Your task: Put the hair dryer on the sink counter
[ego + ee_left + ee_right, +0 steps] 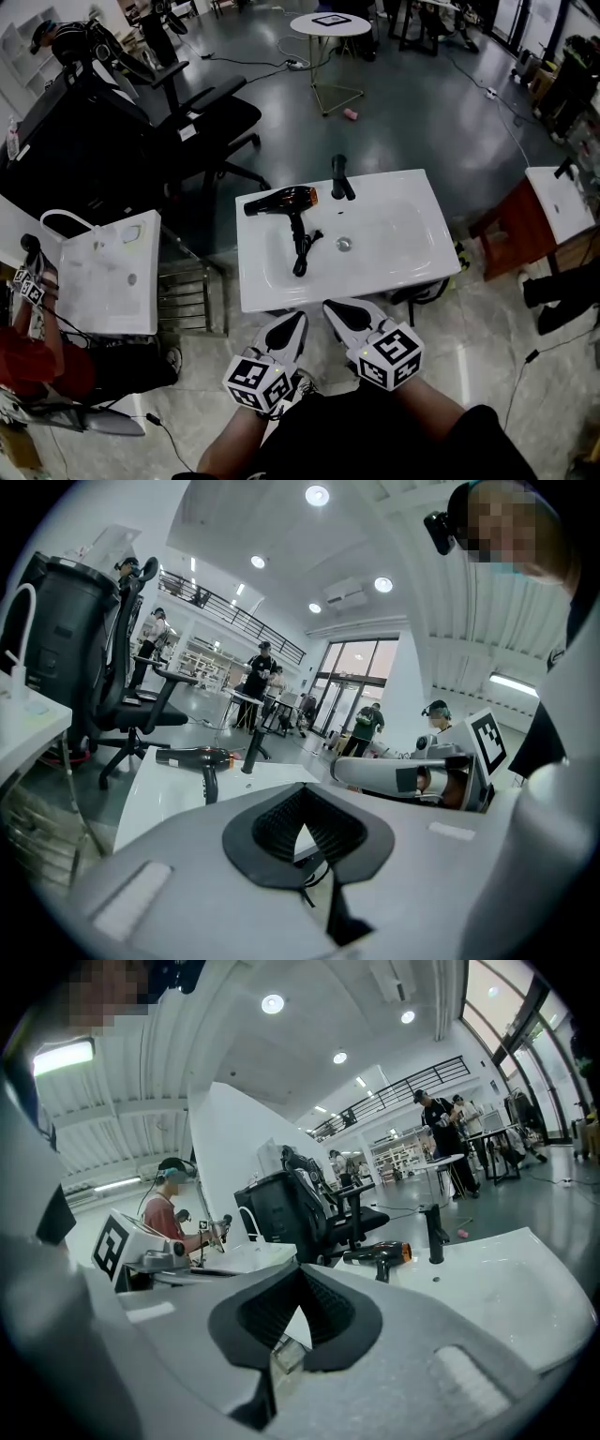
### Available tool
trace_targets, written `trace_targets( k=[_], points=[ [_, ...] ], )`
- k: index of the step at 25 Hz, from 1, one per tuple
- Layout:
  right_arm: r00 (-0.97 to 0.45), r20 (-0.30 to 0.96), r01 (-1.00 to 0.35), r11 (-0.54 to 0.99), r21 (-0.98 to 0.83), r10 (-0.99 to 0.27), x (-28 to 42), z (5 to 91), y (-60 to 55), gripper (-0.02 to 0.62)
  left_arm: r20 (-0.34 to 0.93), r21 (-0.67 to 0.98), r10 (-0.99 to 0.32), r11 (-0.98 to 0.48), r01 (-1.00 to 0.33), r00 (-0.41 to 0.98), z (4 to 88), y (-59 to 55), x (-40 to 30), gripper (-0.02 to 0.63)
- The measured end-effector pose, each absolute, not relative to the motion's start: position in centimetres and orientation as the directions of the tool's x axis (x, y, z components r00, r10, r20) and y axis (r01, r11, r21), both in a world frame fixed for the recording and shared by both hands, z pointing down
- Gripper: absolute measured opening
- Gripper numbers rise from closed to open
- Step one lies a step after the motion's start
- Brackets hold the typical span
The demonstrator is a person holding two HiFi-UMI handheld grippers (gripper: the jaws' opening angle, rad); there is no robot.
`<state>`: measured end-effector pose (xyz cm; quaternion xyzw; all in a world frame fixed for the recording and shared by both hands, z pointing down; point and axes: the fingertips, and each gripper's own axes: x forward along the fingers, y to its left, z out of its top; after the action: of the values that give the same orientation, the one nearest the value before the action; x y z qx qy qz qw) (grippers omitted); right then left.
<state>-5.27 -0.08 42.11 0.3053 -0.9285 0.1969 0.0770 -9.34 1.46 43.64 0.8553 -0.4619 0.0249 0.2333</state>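
The black hair dryer (286,201) with an orange nozzle ring lies on the back left of the white sink counter (272,292). Its handle and coiled cord (302,253) reach into the basin. It also shows as the hair dryer (192,757) in the left gripper view and the hair dryer (380,1253) in the right gripper view. My left gripper (298,321) and right gripper (332,307) hover side by side just in front of the sink's front edge, well short of the dryer. Both are shut and hold nothing. Each gripper view shows its own jaws closed: left gripper (305,825), right gripper (300,1307).
A black faucet (340,177) stands right of the dryer and a drain (344,244) sits mid-basin. A second white sink (108,272) and a person in red (28,333) are at the left, an office chair (192,122) behind, a wooden vanity (553,206) at the right.
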Motion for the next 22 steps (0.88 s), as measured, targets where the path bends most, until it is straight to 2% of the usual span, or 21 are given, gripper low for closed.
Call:
trace_targets(
  k=[22],
  points=[
    [-0.788, 0.274, -0.615, 0.721, -0.319, -0.551, -4.74, 42.47, 0.58, 0.000, 0.251, 0.386, -0.765, -0.483, -0.786, 0.593, 43.93, 2.06, -8.61, 0.003]
  ],
)
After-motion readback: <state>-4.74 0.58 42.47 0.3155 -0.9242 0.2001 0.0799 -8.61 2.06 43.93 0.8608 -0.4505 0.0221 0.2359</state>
